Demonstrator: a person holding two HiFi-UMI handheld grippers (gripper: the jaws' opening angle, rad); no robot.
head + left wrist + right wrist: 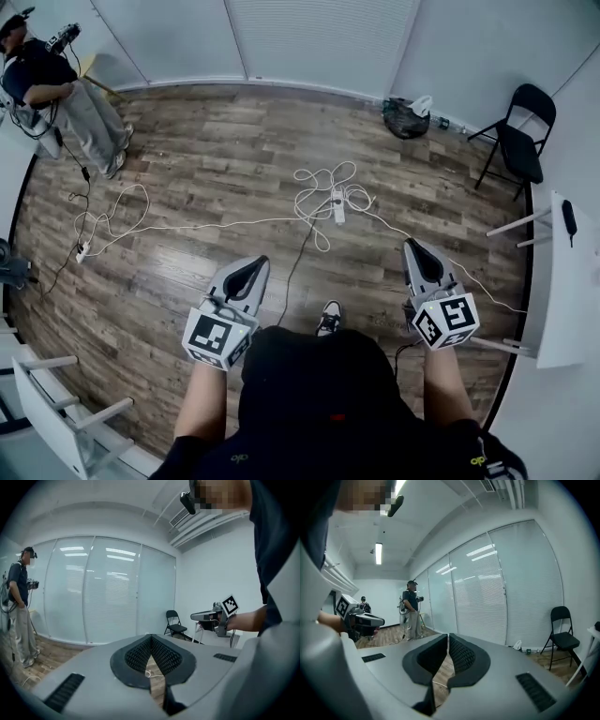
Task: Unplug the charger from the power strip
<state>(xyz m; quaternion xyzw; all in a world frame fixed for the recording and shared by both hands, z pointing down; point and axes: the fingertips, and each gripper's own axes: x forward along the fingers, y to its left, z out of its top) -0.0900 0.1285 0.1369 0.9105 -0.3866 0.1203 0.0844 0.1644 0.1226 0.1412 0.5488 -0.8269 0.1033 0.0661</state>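
Centrally on the wooden floor (pixel 187 150) lay the white power strip (pixel 338 205), ringed by loops of white cable (pixel 317 178) that touched it and trailed away left and right. What was plugged into it was too small to make out. Nearer the person, and well apart from the strip, both grippers hung above the floor, pointing toward it. The left gripper (pixel 255 266) had its jaws pressed together with nothing between them, and the right gripper (pixel 413 247) was likewise closed and empty. A shoe (pixel 328 319) showed between the two. Farther off stood a black folding chair (pixel 520 131) by the right wall, a dark bag (pixel 405 119) against the far wall, and another person (pixel 56 89) in the far left corner.
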